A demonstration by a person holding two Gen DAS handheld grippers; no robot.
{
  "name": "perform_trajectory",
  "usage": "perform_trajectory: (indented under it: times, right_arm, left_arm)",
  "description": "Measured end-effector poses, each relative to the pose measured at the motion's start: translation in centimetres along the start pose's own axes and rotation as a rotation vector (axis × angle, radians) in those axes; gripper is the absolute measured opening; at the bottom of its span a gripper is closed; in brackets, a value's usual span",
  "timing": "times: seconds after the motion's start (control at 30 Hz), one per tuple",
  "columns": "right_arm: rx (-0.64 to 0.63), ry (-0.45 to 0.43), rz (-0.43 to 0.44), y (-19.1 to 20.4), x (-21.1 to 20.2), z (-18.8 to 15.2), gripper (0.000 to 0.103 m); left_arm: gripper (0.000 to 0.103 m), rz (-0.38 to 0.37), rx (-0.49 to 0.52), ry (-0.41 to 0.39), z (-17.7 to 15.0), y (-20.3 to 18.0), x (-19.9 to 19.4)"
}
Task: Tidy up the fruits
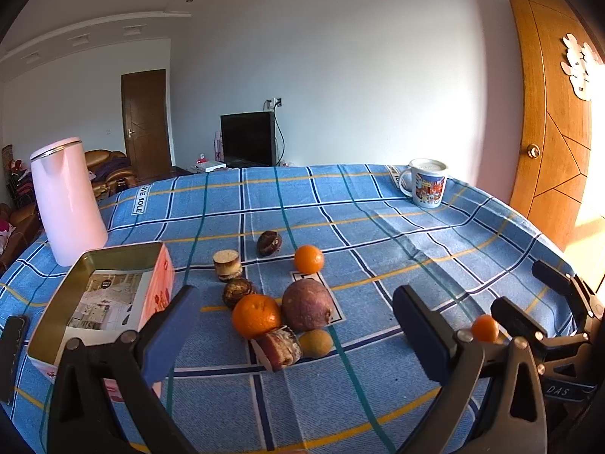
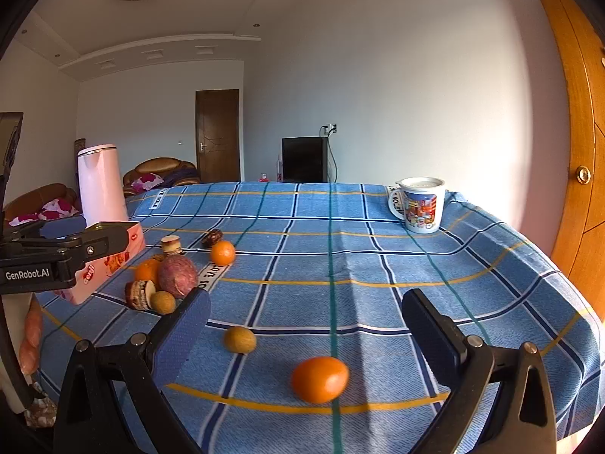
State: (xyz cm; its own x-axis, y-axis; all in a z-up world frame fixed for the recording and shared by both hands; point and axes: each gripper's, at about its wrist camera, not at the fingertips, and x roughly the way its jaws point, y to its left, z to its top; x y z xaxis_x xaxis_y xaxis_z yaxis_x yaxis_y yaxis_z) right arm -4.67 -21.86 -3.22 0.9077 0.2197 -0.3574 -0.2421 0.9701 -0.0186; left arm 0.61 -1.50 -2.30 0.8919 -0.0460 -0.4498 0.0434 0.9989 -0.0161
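Nearby, pink kettle (image 1: 66, 200), mug (image 1: 427, 183) (far corner), tin box (image 1: 113, 295), both fingers wide open, empty.

The table is covered by a woven cotton-like tablecloth (image 1: 378, 234), matt and lightly creased. A glossy pink kettle (image 1: 68, 204) with a metal rim is seen, and a glazed ceramic mug (image 2: 421, 204). The open tin (image 1: 102, 299) is lined with dull gold metal. The oranges (image 1: 256, 316) are finished with shiny dimpled peel; the purple fruit (image 1: 307, 304) is matt and rough. The door (image 1: 548, 121) is made of varnished wood.
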Motion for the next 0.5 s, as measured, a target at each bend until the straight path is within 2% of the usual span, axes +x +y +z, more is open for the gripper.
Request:
perform_trajectory:
  times: [0.17,0.33,0.5]
  right_arm:
    - [0.020,0.031,-0.043,-2.3,0.3,-1.6,0.102]
    - [0.038,0.068,0.003,-2.9,1.1,-2.8,0.101]
    - [0.020,0.114,0.047,-2.4,2.6,-3.5,0.087]
  left_arm:
    - [0.103,-0.042,0.034,0.033,-0.7,-1.9,1.2]
    - [0.103,-0.078,0.064,0.070,-1.2,-3.7,2.5]
    - [0.103,-0.100,0.074,0.107,-1.4,-4.6,3.7]
